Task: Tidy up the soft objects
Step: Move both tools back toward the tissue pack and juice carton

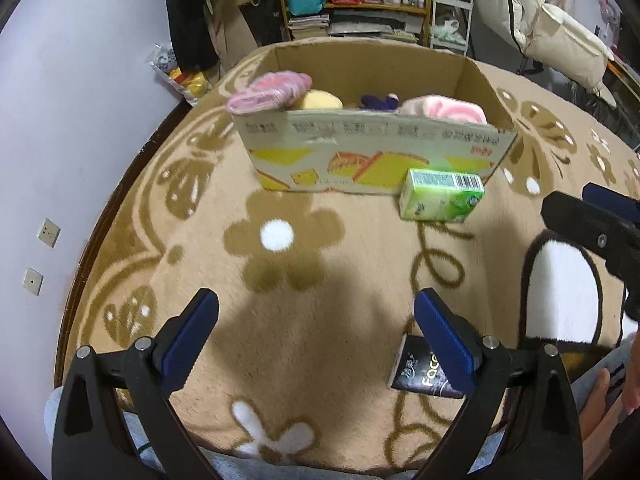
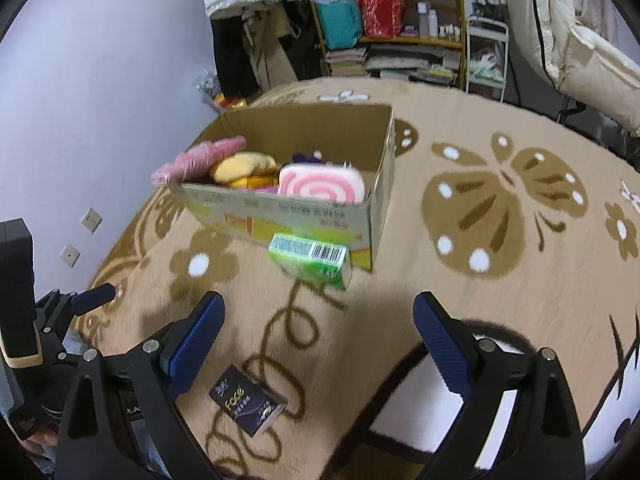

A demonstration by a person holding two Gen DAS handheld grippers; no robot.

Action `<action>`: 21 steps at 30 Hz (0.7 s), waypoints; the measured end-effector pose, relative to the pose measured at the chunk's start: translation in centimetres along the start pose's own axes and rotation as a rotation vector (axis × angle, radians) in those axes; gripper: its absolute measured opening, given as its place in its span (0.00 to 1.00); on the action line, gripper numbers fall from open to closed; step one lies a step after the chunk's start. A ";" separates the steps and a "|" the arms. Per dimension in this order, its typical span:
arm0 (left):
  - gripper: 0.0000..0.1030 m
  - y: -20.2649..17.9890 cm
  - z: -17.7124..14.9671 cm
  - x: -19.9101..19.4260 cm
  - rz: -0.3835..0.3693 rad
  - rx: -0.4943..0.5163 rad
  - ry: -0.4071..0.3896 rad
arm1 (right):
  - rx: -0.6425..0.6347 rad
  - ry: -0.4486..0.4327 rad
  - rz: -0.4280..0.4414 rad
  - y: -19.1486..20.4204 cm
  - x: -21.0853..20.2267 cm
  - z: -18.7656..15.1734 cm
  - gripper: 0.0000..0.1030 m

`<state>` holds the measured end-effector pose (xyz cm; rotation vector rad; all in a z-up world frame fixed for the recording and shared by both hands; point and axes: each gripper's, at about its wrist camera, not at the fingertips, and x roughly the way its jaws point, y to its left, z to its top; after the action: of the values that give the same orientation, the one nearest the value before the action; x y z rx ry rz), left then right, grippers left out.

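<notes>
Left wrist view: left gripper [image 1: 316, 316] spread wide above the tan flowered blanket [image 1: 280, 340], nothing between the blue pads [image 1: 192, 340]. Cardboard box [image 1: 372, 152] toward the blanket's far edge, open-topped, printed side facing the camera. Inside, along the near wall: pink knitted bundle [image 1: 272, 90] poking over the left corner, yellow plush [image 1: 322, 100] next to it, a dark purple item [image 1: 378, 102] behind, pink-and-white swirl cushion [image 1: 444, 110] at the right. Green tissue pack [image 1: 440, 196] lying on the blanket, touching or just in front of the box's near right corner. Dark tissue pack [image 1: 420, 372] near the blanket's front edge, partly hidden behind the right-hand pad. Right gripper [image 1: 592, 216] entering from the right edge, only partly seen.

Right wrist view: right gripper [image 2: 320, 316] likewise gaping wide, holding nothing. Dark tissue pack [image 2: 248, 404] on the blanket just below and between the pads, closer to the left one. Green tissue pack [image 2: 310, 260] just in front of the box [image 2: 360, 220], at its near right corner. Swirl cushion [image 2: 320, 186] against the near wall, yellow plush [image 2: 244, 166] and pink bundle [image 2: 200, 160] toward the left corner. Left gripper [image 2: 96, 296] at the left edge, with only a single blue fingertip showing.
</notes>
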<state>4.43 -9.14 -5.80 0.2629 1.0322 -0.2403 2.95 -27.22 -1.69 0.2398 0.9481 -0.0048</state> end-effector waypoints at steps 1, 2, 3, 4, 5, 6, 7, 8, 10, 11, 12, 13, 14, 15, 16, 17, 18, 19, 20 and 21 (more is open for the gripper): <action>0.95 -0.1 -0.1 0.2 -0.003 0.001 0.010 | 0.004 0.019 0.006 0.0 0.3 -0.2 0.96; 0.95 -0.2 -0.2 0.4 -0.010 0.002 0.022 | 0.006 0.030 0.011 -0.1 0.5 -0.4 0.96; 0.95 -0.2 -0.3 0.7 -0.019 0.004 0.033 | 0.009 0.040 0.011 -0.1 0.7 -0.5 0.96; 0.95 -0.3 -0.4 0.9 -0.027 0.004 0.045 | 0.011 0.049 0.009 -0.1 1.0 -0.7 0.96; 0.95 -0.4 -0.5 1.1 -0.040 0.004 0.057 | 0.012 0.058 0.009 -0.1 1.2 -0.8 0.96; 0.95 -0.5 -0.6 1.3 -0.053 0.004 0.069 | 0.014 0.067 0.009 -0.2 1.4 -0.9 0.96; 0.95 -0.7 -0.8 1.4 -0.064 0.005 0.078 | 0.016 0.077 0.008 -0.2 1.6 -0.9 0.96; 0.95 -0.9 -0.9 1.7 -0.076 0.008 0.091 | 0.017 0.084 0.008 -0.2 1.7 -1.0 0.96; 0.95 -1.2 -1.1 2.0 -0.099 0.012 0.111 | 0.019 0.100 0.006 -0.3 2.2 -1.2 0.96; 0.95 -1.4 -1.2 2.3 -0.118 0.011 0.126 | 0.022 0.107 0.003 -0.3 2.4 -1.2 0.96; 0.95 -1.5 -1.3 2.6 -0.146 0.007 0.145 | 0.024 0.114 0.001 -0.4 2.6 -1.2 0.96; 0.95 -1.7 -1.4 2.8 -0.161 0.005 0.157 | 0.028 0.120 0.000 -0.5 2.8 -1.3 0.96; 0.95 -1.9 -1.6 3.0 -0.179 0.007 0.172 | 0.035 0.127 0.000 -0.7 3.0 -1.2 0.96; 0.95 -2.2 -1.7 3.2 -0.191 0.015 0.182 | 0.040 0.129 0.003 -0.9 3.1 -1.2 0.96; 0.95 -2.4 -1.8 3.3 -0.200 0.021 0.187 | 0.044 0.129 0.003 -1.0 3.2 -1.1 0.96; 0.95 -2.8 -1.9 3.4 -0.221 0.030 0.198 | 0.050 0.130 0.002 -1.1 3.2 -1.0 0.96; 0.95 -3.0 -1.9 3.5 -0.234 0.033 0.204 | 0.055 0.131 0.005 -1.3 3.3 -0.9 0.96; 0.95 -3.3 -2.1 3.6 -0.255 0.036 0.213 | 0.060 0.131 0.006 -1.4 3.4 -0.9 0.96; 0.95 -3.7 -2.2 3.8 -0.278 0.041 0.226 | 0.068 0.132 0.006 -1.6 3.4 -0.8 0.96; 0.95 -3.9 -2.4 3.9 -0.283 0.049 0.233 | 0.074 0.133 0.006 -1.7 3.5 -0.8 0.96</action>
<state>3.17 -12.32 -10.72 0.1907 1.2967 -0.4998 4.19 -28.35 -5.31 0.3146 1.0811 -0.0182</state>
